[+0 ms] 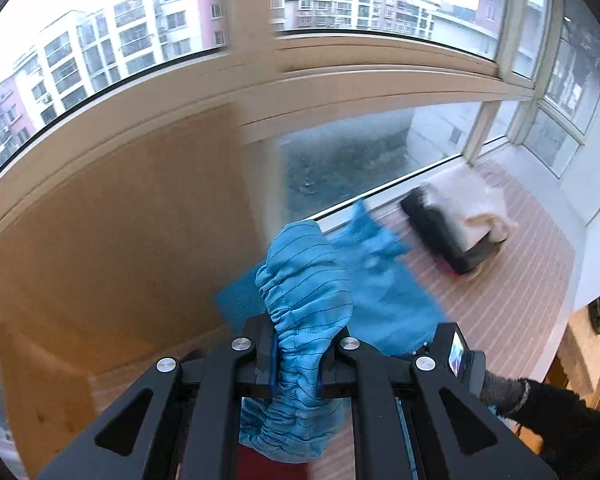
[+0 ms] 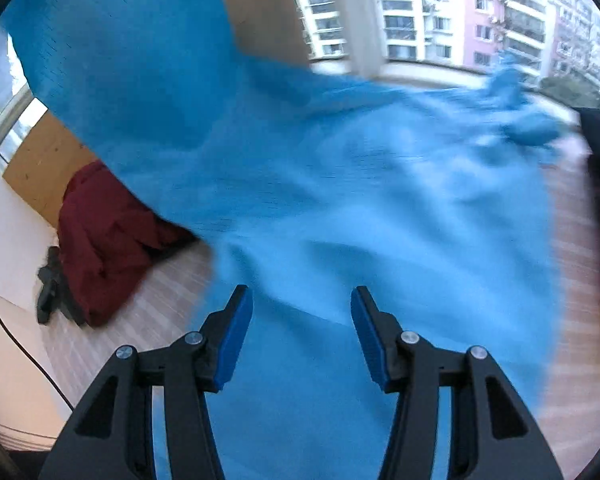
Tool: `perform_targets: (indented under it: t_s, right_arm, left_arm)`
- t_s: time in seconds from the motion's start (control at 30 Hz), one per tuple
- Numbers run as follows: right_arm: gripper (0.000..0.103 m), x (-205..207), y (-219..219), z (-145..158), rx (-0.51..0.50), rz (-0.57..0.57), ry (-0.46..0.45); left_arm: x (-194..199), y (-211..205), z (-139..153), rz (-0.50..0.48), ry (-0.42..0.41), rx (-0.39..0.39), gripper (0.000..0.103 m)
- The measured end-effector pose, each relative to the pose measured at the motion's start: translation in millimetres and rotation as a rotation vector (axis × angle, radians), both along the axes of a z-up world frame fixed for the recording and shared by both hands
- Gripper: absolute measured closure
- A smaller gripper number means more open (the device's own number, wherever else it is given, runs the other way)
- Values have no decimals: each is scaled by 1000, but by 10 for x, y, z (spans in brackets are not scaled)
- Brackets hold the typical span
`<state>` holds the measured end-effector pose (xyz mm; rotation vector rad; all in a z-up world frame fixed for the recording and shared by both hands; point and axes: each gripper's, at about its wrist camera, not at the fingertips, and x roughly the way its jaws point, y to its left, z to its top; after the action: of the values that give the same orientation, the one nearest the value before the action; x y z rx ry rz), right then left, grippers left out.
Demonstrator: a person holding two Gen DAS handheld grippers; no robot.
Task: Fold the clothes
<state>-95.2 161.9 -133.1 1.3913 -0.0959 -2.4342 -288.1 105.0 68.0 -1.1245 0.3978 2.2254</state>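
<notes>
The left gripper (image 1: pixel 300 360) is clenched on the gathered elastic hem of the blue garment (image 1: pixel 312 292), bunched cloth filling the space between its pads, while the right gripper (image 2: pixel 302 340) stands released, jaws apart with nothing pressed between them, above the blue spread. Most of the garment drapes down onto the striped wooden floor (image 2: pixel 172 292), one part hanging high toward the window and a far end trailing near the sill. To do this step well, I judge the free gripper should seek a matching hem or corner, not the loose middle, so the cloth can be stretched flat before any fold. Keep it clear of the red garment (image 2: pixel 100 240) heaped by the floor's left edge, and of the dark case (image 1: pixel 456 232) near the far window corner.
</notes>
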Motion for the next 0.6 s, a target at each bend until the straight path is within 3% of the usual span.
perform_targets:
  t_s: [0.17, 0.33, 0.47, 0.6]
  right_arm:
    - [52, -126, 1004, 8, 16, -76, 9]
    - [52, 243, 1628, 122, 59, -141, 28]
    - [52, 441, 1883, 124, 51, -164, 19]
    - [52, 384, 1929, 39, 53, -160, 6]
  left_arm:
    - [74, 1286, -221, -100, -59, 70, 92]
    - [119, 2438, -512, -216, -121, 91, 92]
    - [123, 3004, -696, -275, -155, 102, 92]
    - [108, 3209, -974, -288, -184, 76, 92]
